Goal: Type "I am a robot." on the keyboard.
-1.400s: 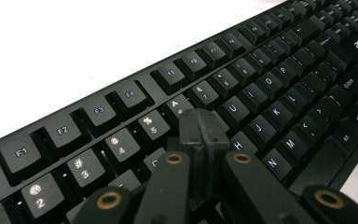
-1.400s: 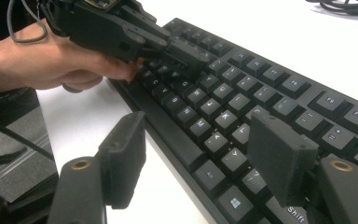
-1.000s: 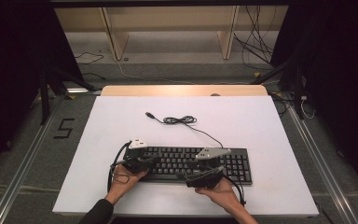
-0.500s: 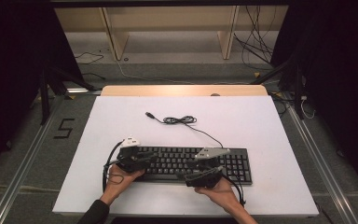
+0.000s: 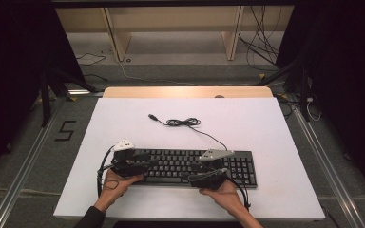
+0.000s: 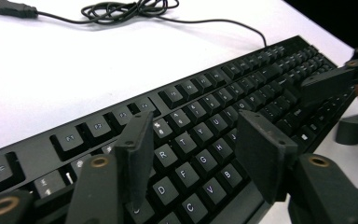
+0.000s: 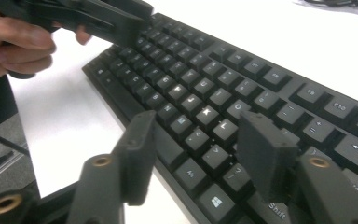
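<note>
A black keyboard (image 5: 190, 166) lies flat near the front of the white table (image 5: 247, 123). Its cable (image 5: 183, 122) trails to a USB plug at the back. My left gripper (image 5: 145, 164) is over the keyboard's left end. In the left gripper view, the left gripper (image 6: 198, 140) has just been opening and stands open above the letter keys (image 6: 200, 135), nothing gripped. My right gripper (image 5: 191, 178) is at the keyboard's front edge. In the right gripper view, the right gripper (image 7: 198, 135) has been closing a little but stays open over the keys (image 7: 261, 79).
The coiled cable (image 6: 130, 9) lies on the table behind the keyboard. The other gripper (image 7: 98, 18) and a hand (image 7: 14, 42) are close by at the keyboard's far end. Wooden shelving (image 5: 171, 28) stands beyond the table.
My left gripper has shifted a little to the left along the keyboard. The right hand and the keyboard have stayed put.
</note>
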A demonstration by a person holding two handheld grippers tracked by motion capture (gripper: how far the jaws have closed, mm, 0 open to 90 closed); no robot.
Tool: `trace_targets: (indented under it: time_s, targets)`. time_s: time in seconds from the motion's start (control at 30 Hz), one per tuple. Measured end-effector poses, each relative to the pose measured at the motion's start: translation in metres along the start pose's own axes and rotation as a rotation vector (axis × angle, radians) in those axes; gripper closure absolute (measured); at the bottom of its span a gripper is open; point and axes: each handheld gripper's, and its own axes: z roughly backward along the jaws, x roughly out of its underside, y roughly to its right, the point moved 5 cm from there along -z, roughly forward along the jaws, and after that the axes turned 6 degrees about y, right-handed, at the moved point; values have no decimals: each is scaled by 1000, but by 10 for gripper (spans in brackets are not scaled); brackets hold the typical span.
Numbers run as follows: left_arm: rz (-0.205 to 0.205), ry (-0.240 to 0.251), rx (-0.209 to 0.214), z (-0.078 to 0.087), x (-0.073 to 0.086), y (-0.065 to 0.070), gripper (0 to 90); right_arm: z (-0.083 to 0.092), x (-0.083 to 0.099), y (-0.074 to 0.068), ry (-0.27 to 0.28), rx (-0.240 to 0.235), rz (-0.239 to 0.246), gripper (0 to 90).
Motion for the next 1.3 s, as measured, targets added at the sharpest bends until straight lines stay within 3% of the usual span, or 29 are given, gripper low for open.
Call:
trace_targets:
  time_s: [0.37, 0.57, 0.87, 1.3]
  targets:
    - [-11, 65, 38, 20, 8, 4, 389, -1, 2, 5, -6, 34, -6, 786]
    - [-17, 93, 31, 29, 11, 4, 321, -5, 4, 6, -24, 42, -7, 886]
    - [-51, 119, 40, 38, 16, 9, 284, -12, 7, 8, -50, 52, -6, 900]
    - [-53, 119, 44, 41, 21, 15, 268, -18, 9, 8, -67, 55, -3, 900]
